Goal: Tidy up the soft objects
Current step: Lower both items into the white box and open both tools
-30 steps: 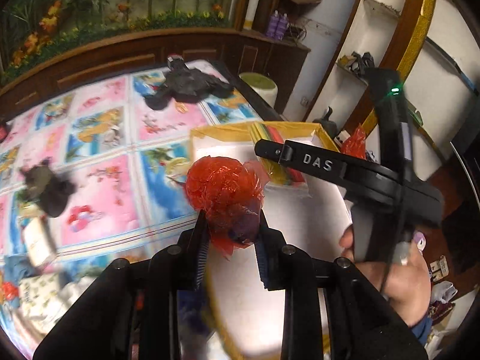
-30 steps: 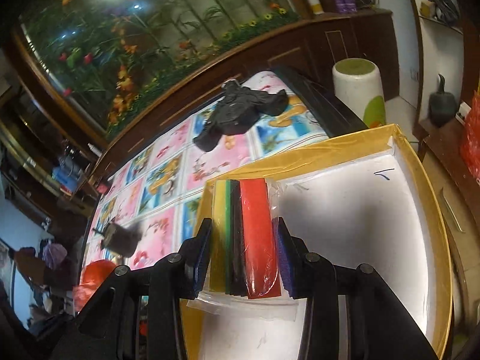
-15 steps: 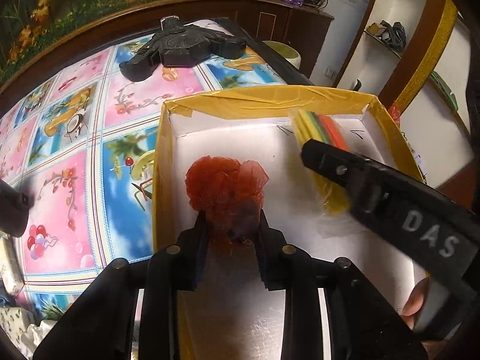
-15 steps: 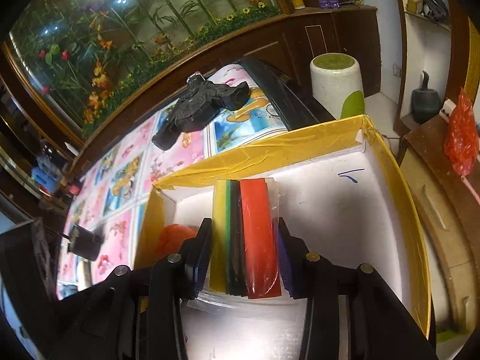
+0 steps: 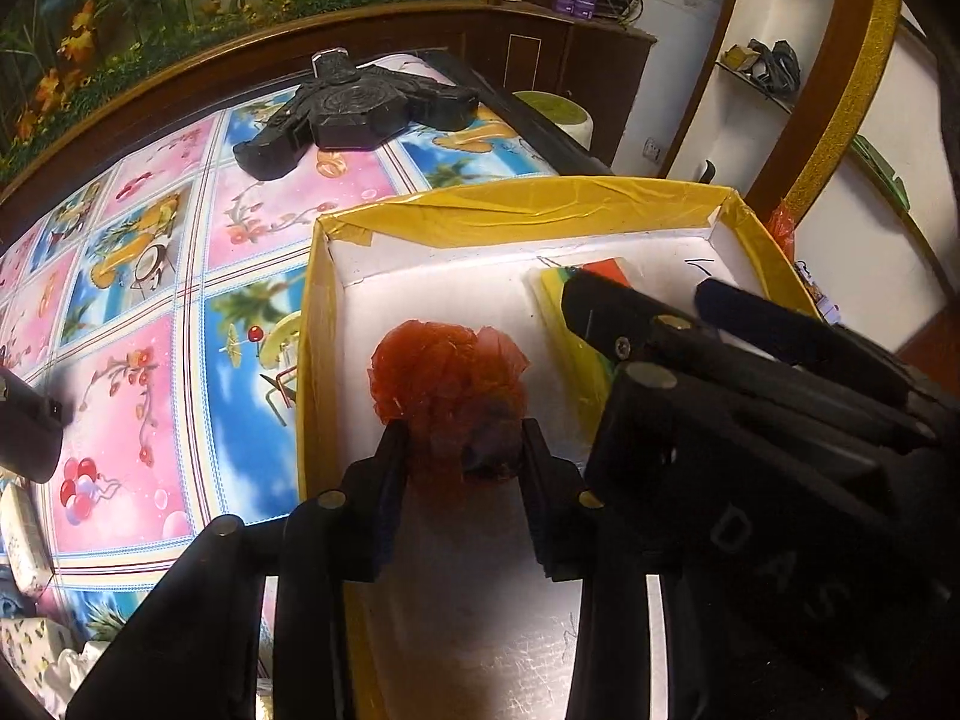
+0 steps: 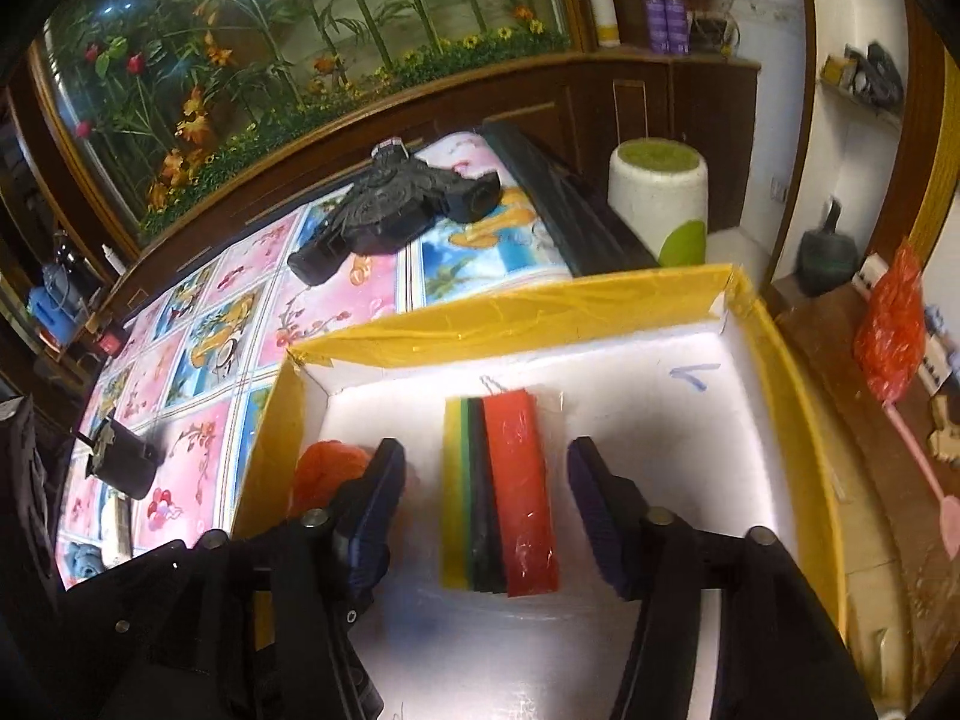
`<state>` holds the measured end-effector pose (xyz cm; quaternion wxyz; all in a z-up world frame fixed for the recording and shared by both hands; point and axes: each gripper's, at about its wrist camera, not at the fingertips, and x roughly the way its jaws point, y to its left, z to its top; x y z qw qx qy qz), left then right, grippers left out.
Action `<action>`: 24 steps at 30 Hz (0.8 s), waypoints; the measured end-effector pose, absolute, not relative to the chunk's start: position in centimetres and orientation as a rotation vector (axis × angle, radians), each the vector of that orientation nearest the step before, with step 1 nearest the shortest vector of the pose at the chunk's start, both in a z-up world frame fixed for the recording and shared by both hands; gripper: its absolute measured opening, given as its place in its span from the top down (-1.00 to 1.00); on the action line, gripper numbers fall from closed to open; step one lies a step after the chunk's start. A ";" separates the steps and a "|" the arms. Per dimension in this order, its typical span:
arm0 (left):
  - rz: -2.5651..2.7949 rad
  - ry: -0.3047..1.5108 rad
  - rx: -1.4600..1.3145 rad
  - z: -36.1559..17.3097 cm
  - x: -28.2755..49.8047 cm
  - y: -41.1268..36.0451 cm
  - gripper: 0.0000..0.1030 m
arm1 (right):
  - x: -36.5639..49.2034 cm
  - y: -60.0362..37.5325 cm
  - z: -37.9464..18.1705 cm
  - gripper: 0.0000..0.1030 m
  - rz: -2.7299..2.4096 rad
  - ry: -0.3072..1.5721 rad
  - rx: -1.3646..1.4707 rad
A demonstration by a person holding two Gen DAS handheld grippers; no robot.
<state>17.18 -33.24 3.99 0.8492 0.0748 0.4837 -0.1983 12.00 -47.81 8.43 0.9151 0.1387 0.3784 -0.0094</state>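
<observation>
A yellow-rimmed box (image 5: pixel 516 207) with a white floor sits on the table's right end. My left gripper (image 5: pixel 462 456) is shut on a red mesh puff (image 5: pixel 447 375) and holds it low inside the box, at its left side. My right gripper (image 6: pixel 483 480) is open inside the box. A bagged stack of coloured sponge sheets (image 6: pixel 501 486) lies on the box floor (image 6: pixel 654 420) between its spread fingers, not touched. The puff also shows in the right wrist view (image 6: pixel 327 471), and the stack in the left wrist view (image 5: pixel 576 324).
A black three-armed device (image 5: pixel 354 114) lies on the cartoon-print tablecloth (image 5: pixel 138 300) at the far end. A dark object (image 6: pixel 123 459) stands on the cloth to the left. A white and green stool (image 6: pixel 657 195) stands beyond the table. A red bag (image 6: pixel 891 324) is on the right.
My right gripper has opened and let go of the sponge stack, which now lies on the box floor. My left gripper has carried the red puff down into the box.
</observation>
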 end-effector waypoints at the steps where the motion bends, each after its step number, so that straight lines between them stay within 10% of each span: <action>1: -0.420 1.016 0.153 4.1 17.1 -33.2 0.37 | 11.7 -47.7 8.8 -0.29 -0.030 0.764 0.271; 8: -0.439 0.978 0.104 5.2 16.7 -32.8 -0.03 | 9.2 -46.2 10.8 -0.30 -0.102 0.652 0.184; 24: -0.462 0.923 0.060 7.7 14.8 -31.2 -0.04 | 6.7 -44.1 12.1 -0.36 -0.176 0.535 0.115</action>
